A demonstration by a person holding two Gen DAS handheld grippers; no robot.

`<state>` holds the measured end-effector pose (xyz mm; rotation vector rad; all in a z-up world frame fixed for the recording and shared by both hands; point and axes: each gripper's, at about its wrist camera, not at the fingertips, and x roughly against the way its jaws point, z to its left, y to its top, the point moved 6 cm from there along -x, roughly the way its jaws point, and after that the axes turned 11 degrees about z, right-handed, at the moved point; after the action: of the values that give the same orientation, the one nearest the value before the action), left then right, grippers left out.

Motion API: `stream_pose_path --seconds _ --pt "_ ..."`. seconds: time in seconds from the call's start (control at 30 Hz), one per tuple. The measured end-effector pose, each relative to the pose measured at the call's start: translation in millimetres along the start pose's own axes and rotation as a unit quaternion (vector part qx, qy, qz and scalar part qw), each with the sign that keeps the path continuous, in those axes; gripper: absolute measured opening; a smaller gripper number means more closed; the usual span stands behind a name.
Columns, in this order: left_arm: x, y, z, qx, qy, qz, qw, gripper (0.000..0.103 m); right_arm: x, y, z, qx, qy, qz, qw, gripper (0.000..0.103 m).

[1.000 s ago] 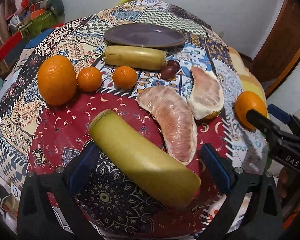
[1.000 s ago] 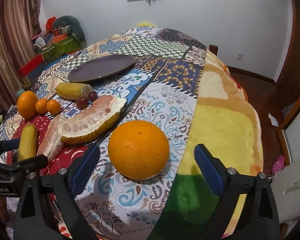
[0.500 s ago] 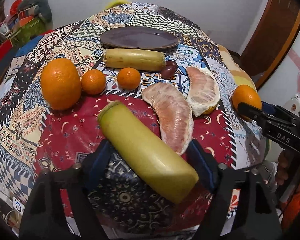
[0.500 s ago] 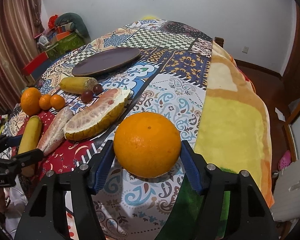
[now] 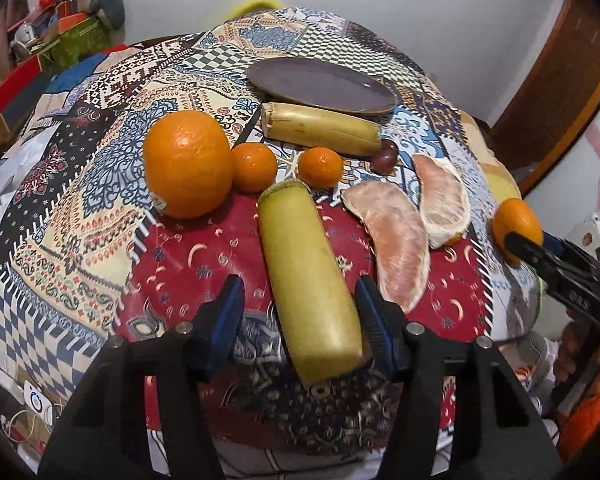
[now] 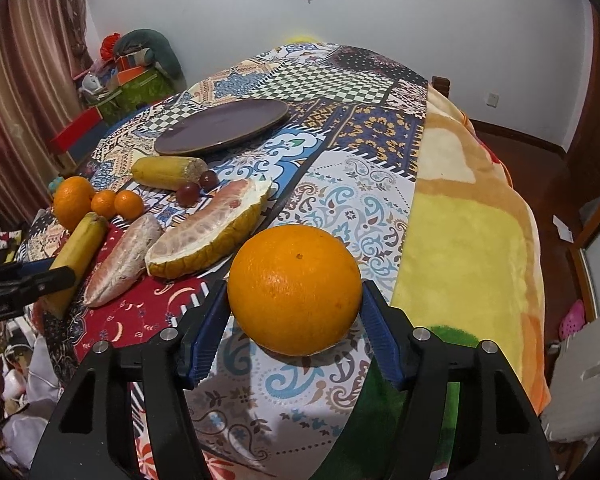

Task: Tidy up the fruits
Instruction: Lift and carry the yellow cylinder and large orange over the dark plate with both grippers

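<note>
Left gripper: we see it apart around the banana, lower centre, right pad touching.
Right gripper: we see it clamped on the orange, centre frame.
Plate: upper left, bare.

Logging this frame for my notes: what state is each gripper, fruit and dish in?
left gripper: open around the near banana
right gripper: shut on the large orange
plate: empty
pomelo wedges: peeled
far banana: cut-ended, lying flat

Both hand-held grippers narrowed: left around banana, right onto orange.
</note>
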<state>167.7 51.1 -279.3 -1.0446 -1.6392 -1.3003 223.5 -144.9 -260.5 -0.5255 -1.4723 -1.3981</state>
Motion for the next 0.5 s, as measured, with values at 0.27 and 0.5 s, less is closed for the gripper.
stream_pose_path --seconds 0.27,0.5 --pt "-16 21 -3 0.015 -0.01 0.008 0.9998 0.042 10 6 6 0.007 -0.001 -0.016 1.0 0.062" --pt "-13 23 -4 0.014 -0.022 0.005 0.9997 0.037 19 18 13 0.014 -0.002 -0.037 0.999 0.062"
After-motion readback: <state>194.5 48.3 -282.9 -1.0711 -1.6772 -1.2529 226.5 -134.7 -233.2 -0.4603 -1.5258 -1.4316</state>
